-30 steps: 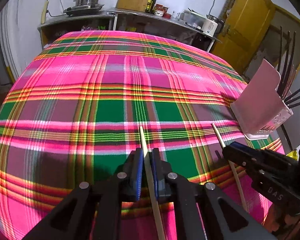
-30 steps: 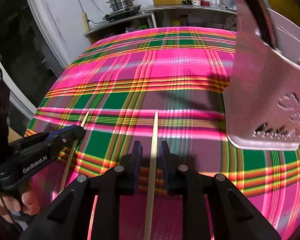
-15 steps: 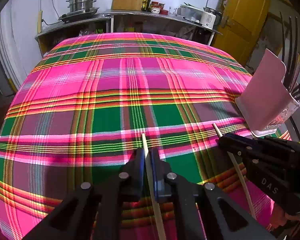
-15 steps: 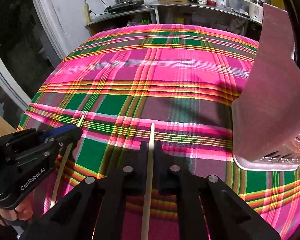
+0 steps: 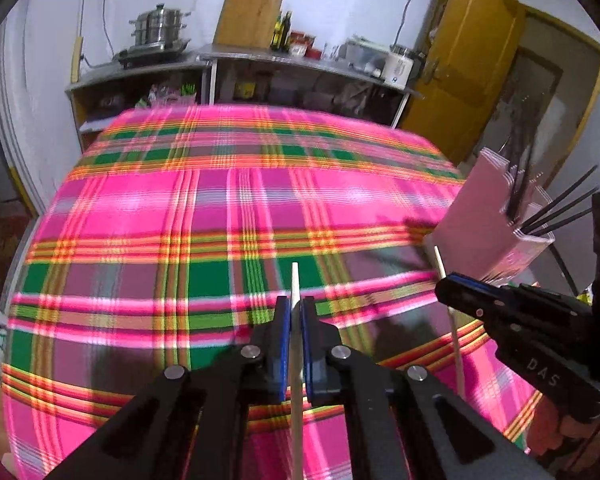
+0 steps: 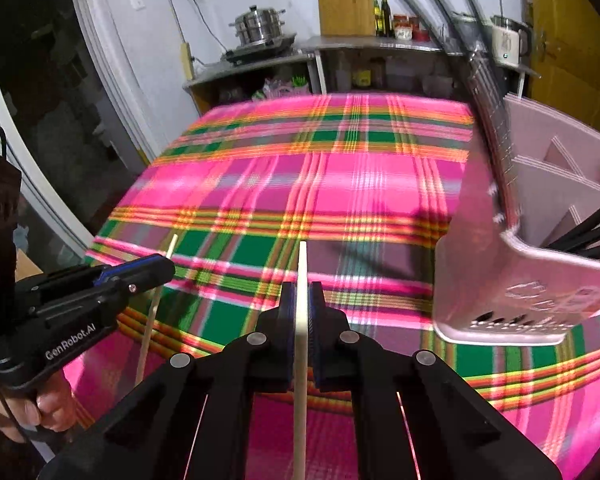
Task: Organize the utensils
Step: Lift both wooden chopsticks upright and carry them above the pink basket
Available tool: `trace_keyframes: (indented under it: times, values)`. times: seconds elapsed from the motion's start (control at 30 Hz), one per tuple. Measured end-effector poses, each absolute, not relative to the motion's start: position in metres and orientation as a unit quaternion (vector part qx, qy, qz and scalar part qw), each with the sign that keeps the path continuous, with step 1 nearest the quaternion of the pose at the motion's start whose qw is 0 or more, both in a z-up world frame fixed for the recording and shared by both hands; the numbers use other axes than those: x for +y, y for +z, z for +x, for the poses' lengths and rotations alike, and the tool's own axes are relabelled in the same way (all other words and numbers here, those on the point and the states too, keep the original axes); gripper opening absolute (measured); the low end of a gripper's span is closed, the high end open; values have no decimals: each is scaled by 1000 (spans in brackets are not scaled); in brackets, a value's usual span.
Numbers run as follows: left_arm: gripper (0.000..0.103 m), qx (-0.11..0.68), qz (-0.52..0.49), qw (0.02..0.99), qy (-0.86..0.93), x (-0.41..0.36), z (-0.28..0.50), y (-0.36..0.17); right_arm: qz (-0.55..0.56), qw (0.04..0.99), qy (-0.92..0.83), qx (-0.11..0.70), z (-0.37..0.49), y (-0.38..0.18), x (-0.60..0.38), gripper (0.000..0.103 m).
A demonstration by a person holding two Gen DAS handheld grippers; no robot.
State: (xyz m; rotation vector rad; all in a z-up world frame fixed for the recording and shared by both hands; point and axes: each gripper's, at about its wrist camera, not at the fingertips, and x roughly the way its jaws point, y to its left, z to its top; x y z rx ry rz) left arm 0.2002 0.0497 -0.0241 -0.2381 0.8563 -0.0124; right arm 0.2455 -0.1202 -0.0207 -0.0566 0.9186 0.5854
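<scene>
Left gripper (image 5: 295, 312): your jaws are closed tight on a pale chopstick (image 5: 295, 344); its tip sticks out past them, raised over the cloth.
Right gripper (image 6: 302, 300): your jaws are clamped on a second chopstick (image 6: 301, 340), tip forward, also raised over the cloth.
Pink holder (image 6: 512, 280): stands just right of your right gripper, on the plaid tablecloth (image 6: 300, 184). Compartments are open at top.
Black chopsticks (image 6: 584, 232): lean out of the pink holder on its right side.
Spacing: your left gripper sits farther from the pink holder than your right one.
Table (image 5: 228, 208): covered by the plaid cloth, extends beyond the pink holder.
Far side: steel steamer pot (image 5: 158, 28) on the shelving behind the pink holder, against the wall.
</scene>
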Motion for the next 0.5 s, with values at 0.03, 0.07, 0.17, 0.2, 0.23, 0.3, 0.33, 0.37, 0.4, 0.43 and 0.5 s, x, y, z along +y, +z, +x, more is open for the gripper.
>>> trace_keyframes:
  times: [0.03,0.07,0.17,0.2,0.23,0.3,0.33,0.37,0.4,0.43,0.5]
  values:
    - [5,408,-115,905,-8,49,198,-18,-25,857,279,433,244,-16,-122,7]
    - [5,402,-115,908,-10,48,195,-10,-22,860,280,427,241,-10,-124,7]
    - [5,383,-111,917,-18,45,187,10,-19,868,281,410,233,9,-128,7]
    - [5,379,-111,919,-20,43,186,15,-18,870,281,404,230,14,-129,7]
    - [5,375,-109,920,-22,42,184,20,-17,873,282,399,228,20,-131,7]
    - [5,366,-107,924,-27,39,180,30,-16,877,282,390,223,29,-134,7]
    - [5,362,-106,926,-30,37,179,35,-16,878,282,386,220,33,-135,7]
    - [5,358,-106,927,-32,35,177,39,-15,880,281,381,217,37,-138,7]
    - [5,356,-106,928,-34,34,177,42,-14,882,281,377,214,41,-140,7]
    - [5,353,-106,929,-37,32,175,45,-14,884,281,374,212,45,-142,7]
    - [5,348,-103,931,-42,29,172,52,-13,887,280,367,208,52,-147,7]
